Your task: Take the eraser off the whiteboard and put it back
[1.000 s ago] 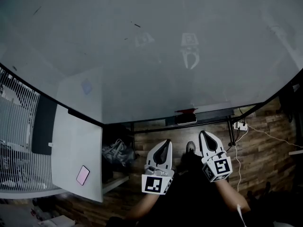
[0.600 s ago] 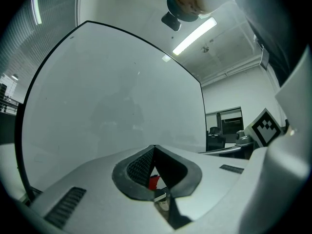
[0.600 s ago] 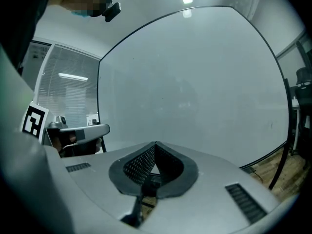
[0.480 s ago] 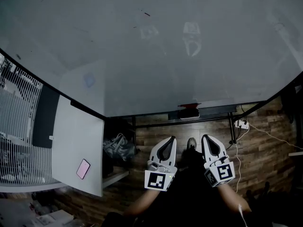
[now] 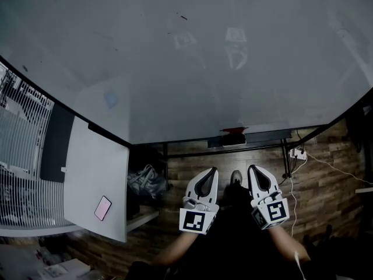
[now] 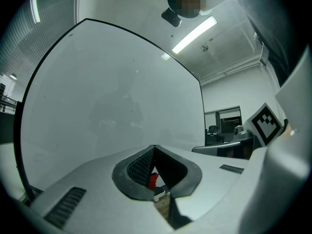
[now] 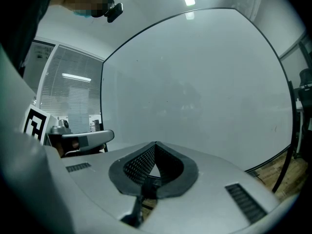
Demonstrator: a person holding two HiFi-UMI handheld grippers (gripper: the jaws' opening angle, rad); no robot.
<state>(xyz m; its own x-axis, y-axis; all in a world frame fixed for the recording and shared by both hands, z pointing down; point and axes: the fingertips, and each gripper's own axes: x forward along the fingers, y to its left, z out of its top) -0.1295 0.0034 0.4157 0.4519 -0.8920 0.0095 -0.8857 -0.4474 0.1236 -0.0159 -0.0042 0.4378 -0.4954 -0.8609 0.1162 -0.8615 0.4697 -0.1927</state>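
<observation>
the eraser (image 5: 233,135), red on top and dark below, sits on the little tray (image 5: 265,137) at the bottom edge of the big whiteboard (image 5: 192,63). no fingers touch it. nearer to the person, well apart from the eraser, the two grippers are side by side and point at the board. the left gripper (image 5: 210,171) has its fingers pressed together with nothing in them. the right gripper (image 5: 253,168) has its fingers pressed together too, and holds nothing. under them is a brown wood floor (image 5: 326,185). a white plug box (image 5: 296,154) is low down on the right, near the board's stand. on the left, a small pink thing (image 5: 102,207) lies on a white surface (image 5: 87,174). a dark bag (image 5: 145,184) sits just beside that surface.
</observation>
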